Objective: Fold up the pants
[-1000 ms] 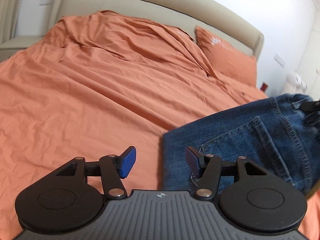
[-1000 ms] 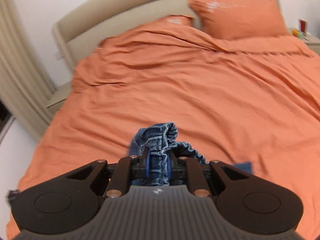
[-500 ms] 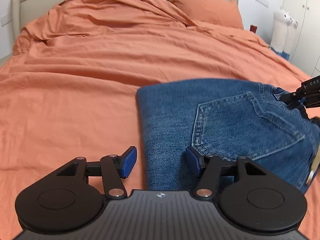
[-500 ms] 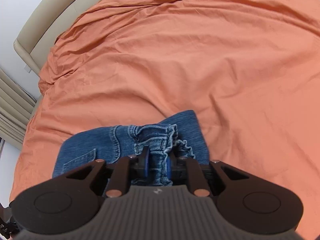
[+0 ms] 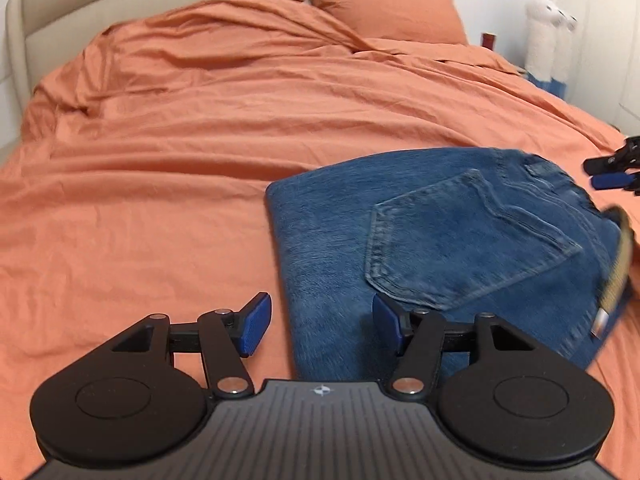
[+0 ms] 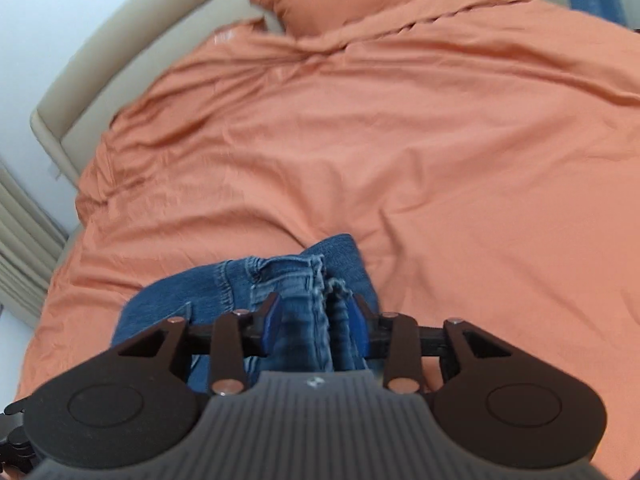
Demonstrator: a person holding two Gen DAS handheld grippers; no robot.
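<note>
On the orange duvet [image 5: 200, 152] near its front edge lie the folded jeans [image 5: 440, 240], back pocket up. My right claw [image 6: 314, 322] has just been spreading its jaws; the bunched waistband sits between the blue pads, which no longer squeeze it. My left claw [image 5: 322, 322] hangs spread wide over the jeans' left edge, gripping nothing. Behind, a pillow [image 5: 380, 8] leans against the beige headboard [image 5: 160, 0].

A bed [image 5: 168, 168] under a rumpled orange cover carried folded blue jeans [image 5: 420, 240] and an orange pillow [image 5: 384, 12].
</note>
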